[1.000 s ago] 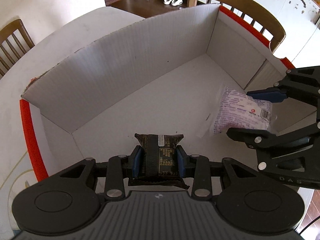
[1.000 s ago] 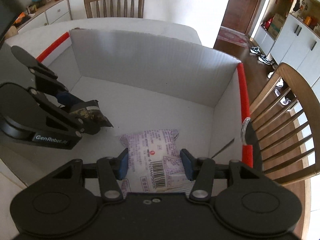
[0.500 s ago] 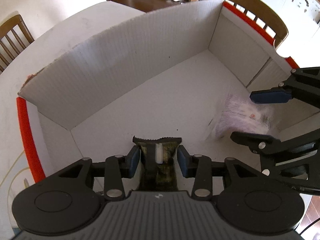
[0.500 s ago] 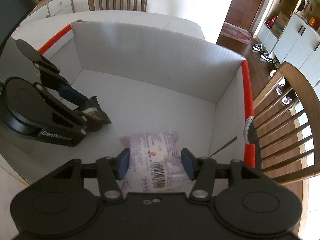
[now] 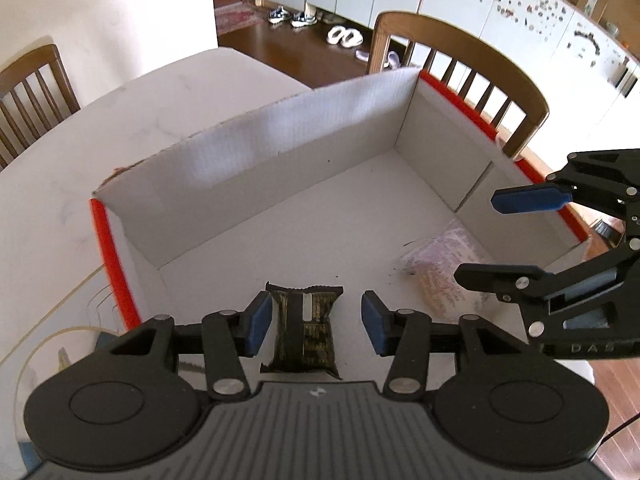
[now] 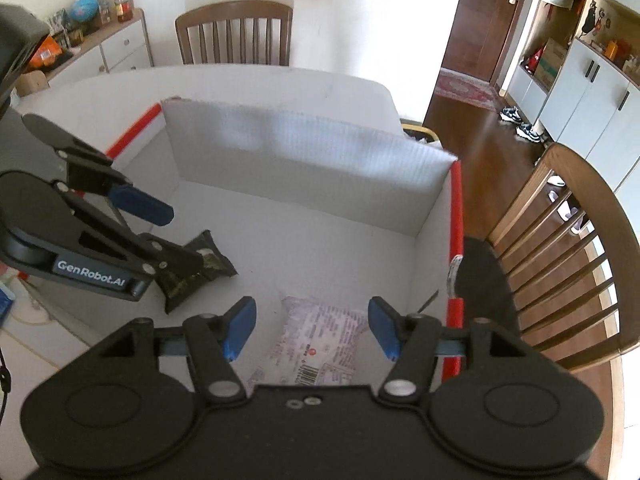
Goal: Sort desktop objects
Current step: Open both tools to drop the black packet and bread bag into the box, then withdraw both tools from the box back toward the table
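A dark snack packet [image 5: 304, 332] [image 6: 196, 270] lies on the floor of the white cardboard box [image 5: 280, 160] [image 6: 304, 160] with red edges. My left gripper [image 5: 316, 320] [image 6: 168, 236] hangs over the packet; its jaws are opening and the blue pads stand clear of the wrapper on both sides. A pale purple-printed packet [image 6: 320, 344] [image 5: 444, 268] lies near the box's right wall. Above it my right gripper [image 6: 312, 328] [image 5: 496, 236] is also opening, its pads apart from the packet.
The box sits on a white table [image 5: 120, 120]. Wooden chairs [image 6: 560, 260] [image 6: 236, 32] [image 5: 460, 64] stand close around the table. A blue item and a cord [image 6: 8, 300] lie on the table left of the box.
Both grippers let go of their packets, widened and rose. The dark packet and the pale packet now lie on the box floor.
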`<state>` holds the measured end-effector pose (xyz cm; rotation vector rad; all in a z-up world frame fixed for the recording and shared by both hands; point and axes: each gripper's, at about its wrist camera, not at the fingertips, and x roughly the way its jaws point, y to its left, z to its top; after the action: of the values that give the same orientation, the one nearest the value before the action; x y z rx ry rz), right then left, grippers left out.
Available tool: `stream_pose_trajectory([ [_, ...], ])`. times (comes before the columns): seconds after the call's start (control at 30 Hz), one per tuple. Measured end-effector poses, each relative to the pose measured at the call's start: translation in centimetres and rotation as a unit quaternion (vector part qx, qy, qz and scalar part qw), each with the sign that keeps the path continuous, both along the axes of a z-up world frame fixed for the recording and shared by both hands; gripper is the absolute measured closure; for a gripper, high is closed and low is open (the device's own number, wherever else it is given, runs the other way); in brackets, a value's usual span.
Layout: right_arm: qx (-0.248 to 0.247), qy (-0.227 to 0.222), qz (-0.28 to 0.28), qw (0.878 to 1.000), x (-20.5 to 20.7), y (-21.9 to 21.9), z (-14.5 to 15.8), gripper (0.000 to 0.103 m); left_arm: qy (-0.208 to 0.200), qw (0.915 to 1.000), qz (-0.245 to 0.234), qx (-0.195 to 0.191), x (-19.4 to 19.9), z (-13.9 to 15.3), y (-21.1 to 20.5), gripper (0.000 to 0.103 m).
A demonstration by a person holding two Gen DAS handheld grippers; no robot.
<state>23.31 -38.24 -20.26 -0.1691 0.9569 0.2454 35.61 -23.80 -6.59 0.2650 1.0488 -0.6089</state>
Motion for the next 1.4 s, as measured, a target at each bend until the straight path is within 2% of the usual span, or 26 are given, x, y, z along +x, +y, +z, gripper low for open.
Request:
stream_pose_trajectory([
  [0.37, 0.027, -0.035, -0.002, 0.999, -2.6, 1.1, 3.6, 0.041, -0.042, 0.9976, 0.007, -0.054, -4.1, 3.9, 2.8, 0.056],
  [0.77, 0.042, -0.062, -0.004, 0.997, -5.4, 4.5, 6.2, 0.041, -0.082, 0.9925, 0.011, -0.090, -8.3, 7.5, 7.1, 0.056],
  [1.4, 0.060, -0.083, -0.007, 0.995, -9.0, 12.8, 8.0, 0.041, -0.115, 0.9868, 0.023, -0.111, -13.1, 9.5, 17.7, 0.056],
])
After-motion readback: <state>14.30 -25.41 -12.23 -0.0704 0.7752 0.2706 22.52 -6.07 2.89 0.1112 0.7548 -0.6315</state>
